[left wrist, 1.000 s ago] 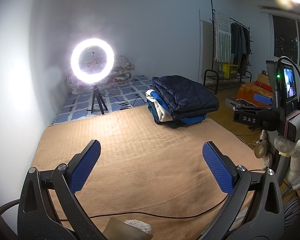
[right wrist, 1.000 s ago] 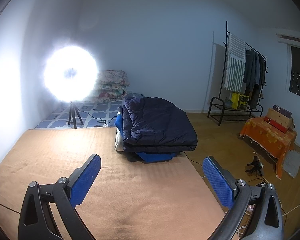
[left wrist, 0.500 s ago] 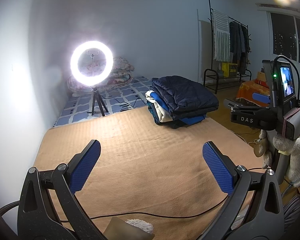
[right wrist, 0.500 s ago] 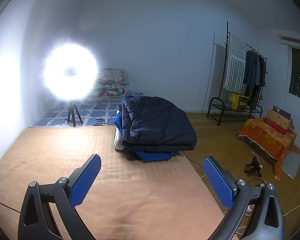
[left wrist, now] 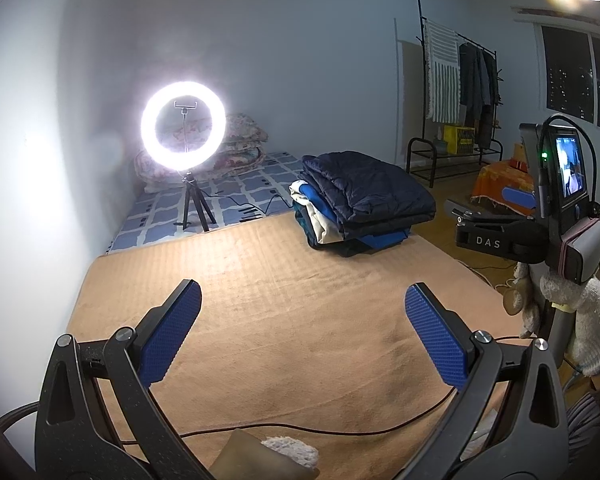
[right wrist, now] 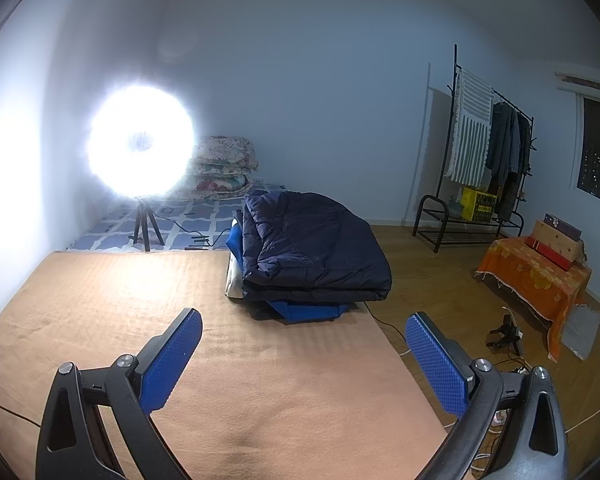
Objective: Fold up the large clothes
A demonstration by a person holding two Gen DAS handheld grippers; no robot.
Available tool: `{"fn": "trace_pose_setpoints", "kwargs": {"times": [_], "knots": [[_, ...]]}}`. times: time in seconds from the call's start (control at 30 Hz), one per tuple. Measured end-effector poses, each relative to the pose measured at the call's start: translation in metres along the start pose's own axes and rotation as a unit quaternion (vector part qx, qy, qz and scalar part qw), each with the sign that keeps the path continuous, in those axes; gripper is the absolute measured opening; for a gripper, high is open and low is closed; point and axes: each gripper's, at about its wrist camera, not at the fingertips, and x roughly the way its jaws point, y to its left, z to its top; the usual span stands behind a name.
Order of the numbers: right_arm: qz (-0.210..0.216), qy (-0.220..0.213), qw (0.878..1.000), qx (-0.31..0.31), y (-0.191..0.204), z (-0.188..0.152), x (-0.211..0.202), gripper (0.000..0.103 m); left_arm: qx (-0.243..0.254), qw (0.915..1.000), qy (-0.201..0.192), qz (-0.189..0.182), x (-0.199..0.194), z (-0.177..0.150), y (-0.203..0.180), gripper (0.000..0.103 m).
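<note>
A stack of folded clothes (left wrist: 360, 204), topped by a dark navy quilted jacket (right wrist: 312, 248) over blue and white garments, sits at the far right corner of the tan blanket (left wrist: 292, 320). My left gripper (left wrist: 302, 332) is open and empty above the near part of the blanket. My right gripper (right wrist: 302, 354) is open and empty, above the blanket's right side, short of the stack. The right gripper's body and its phone screen also show in the left wrist view (left wrist: 548, 208). No unfolded garment lies on the blanket.
A lit ring light on a tripod (left wrist: 183, 136) stands beyond the blanket on a blue patterned mat (left wrist: 220, 200), with folded floral quilts (right wrist: 224, 168) behind. A clothes rack (right wrist: 484, 152) and an orange-covered box (right wrist: 536, 276) stand right. A cable (left wrist: 300, 428) crosses the blanket's near edge.
Both grippers have drifted slightly, so the views shifted a little. Both stayed open and empty. The clothes stack has not moved.
</note>
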Motion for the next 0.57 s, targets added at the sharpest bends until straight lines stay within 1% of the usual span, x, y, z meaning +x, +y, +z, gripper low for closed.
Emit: {"fn": "trace_pose_setpoints", "kwargs": {"times": [0.33,0.47,0.57], "knots": [[0.001,0.002,1.0,-0.003,-0.001,-0.001,0.001,0.103,0.008,0.9999,-0.005,0.004,-0.003,-0.002,-0.003,0.103],[0.001,0.003,1.0,-0.008,-0.001,-0.002,0.002,0.103,0.022,0.9996,-0.017,0.008,-0.006,-0.003,-0.006,0.103],[0.001,0.003,1.0,-0.008,-0.002,-0.001,0.002,0.103,0.032,0.9989,-0.03,0.017,-0.011,-0.005,-0.009,0.103]]}}
